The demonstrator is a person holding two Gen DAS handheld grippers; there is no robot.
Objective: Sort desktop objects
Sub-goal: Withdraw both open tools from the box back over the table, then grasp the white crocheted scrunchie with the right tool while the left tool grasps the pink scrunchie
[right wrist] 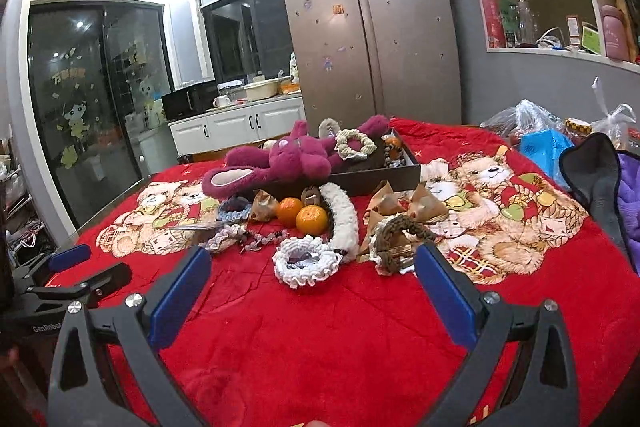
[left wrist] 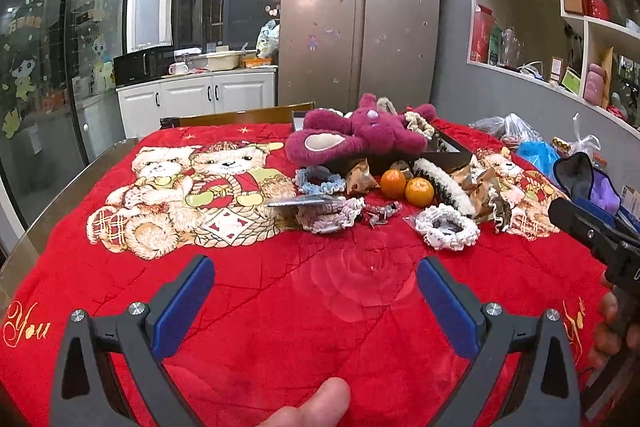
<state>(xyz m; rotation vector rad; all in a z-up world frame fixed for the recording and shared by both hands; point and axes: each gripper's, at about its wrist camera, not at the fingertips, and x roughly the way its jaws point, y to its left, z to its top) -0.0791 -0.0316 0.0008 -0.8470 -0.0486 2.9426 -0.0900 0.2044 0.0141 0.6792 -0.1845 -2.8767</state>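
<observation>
Bare red cloth (left wrist: 320, 307) before the clutter (left wrist: 384, 195)

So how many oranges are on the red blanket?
2. One orange sits in front of the dark box, the other orange touches it, beside the white fluffy band. More could be hidden.

Legible text is scarce. The red plush blanket (left wrist: 280, 307) covering the surface bears the word "You" in gold cursive script at its near left edge. The black body of the left gripper (right wrist: 86, 261), seen from the right wrist view, carries white lettering reading "GenRobot", cut off by the frame of the nearer gripper. The glass sliding door (right wrist: 92, 99) shows yellow Chinese characters, too blurred to read. Labels on the steel two-door refrigerator (right wrist: 372, 39) are illegible.
</observation>
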